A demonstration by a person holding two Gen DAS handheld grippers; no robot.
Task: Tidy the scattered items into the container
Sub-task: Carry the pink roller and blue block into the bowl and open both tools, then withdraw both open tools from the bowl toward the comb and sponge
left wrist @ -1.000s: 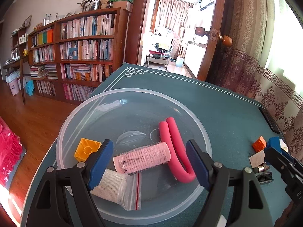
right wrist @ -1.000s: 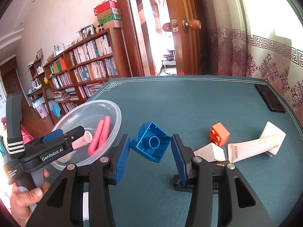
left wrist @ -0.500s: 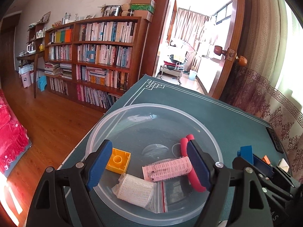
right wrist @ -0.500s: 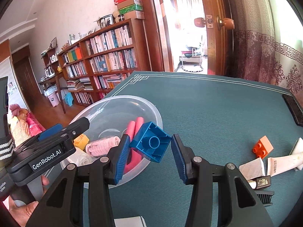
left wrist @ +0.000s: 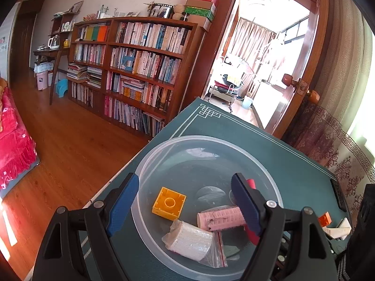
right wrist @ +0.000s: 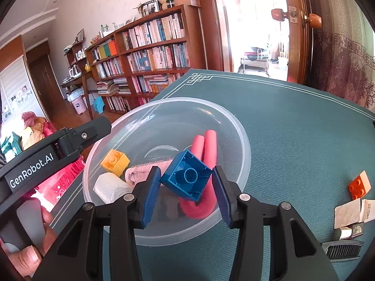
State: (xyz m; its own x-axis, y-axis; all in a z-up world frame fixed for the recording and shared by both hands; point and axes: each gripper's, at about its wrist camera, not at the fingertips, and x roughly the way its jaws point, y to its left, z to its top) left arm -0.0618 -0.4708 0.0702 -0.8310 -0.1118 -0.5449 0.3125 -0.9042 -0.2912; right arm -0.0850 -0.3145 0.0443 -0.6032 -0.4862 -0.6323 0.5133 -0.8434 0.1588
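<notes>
Four items in bowl (right wrist: 243,140) | right claw (right wrist: 186,188) clamps blue brick (right wrist: 187,175) | left claw (left wrist: 187,208) apart

The right claw (right wrist: 186,188) has carried the blue brick (right wrist: 186,178) apparently over the bowl (right wrist: 241,138).

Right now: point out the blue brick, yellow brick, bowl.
blue brick (right wrist: 187,175), right wrist view, hollow underside.
yellow brick (left wrist: 169,203), left wrist view, hollow underside.
bowl (right wrist: 243,138), right wrist view, right rim.
</notes>
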